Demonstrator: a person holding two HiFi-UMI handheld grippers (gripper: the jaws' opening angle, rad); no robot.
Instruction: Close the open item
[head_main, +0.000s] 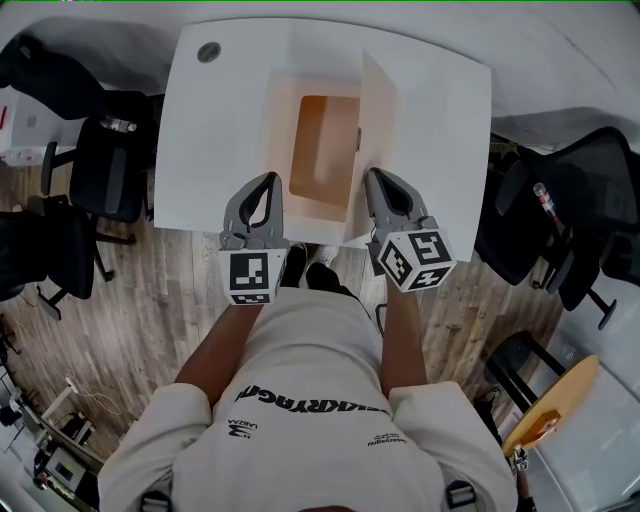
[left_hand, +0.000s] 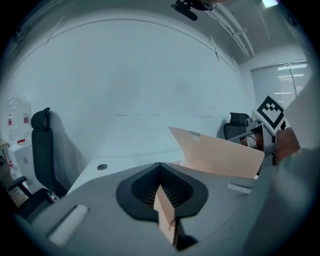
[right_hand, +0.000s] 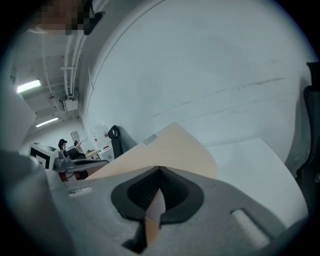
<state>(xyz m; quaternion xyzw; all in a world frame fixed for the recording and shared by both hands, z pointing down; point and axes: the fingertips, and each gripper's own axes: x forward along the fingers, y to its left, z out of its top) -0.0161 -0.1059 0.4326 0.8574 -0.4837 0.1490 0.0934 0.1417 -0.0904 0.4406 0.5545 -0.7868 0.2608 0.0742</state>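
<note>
The open cardboard box (head_main: 322, 150) stands in the middle of the white table (head_main: 215, 150), and its near side reaches the table's near edge just in front of me. My left gripper (head_main: 266, 183) is at the box's near left corner, and its jaws are pressed together on the thin edge of the left flap (left_hand: 165, 210), which lies spread outward. My right gripper (head_main: 378, 178) is at the near right corner, with its jaws clamped the same way on the right flap (right_hand: 165, 150), which stands upright. A round cable hole (head_main: 209, 51) is in the table's far left corner.
</note>
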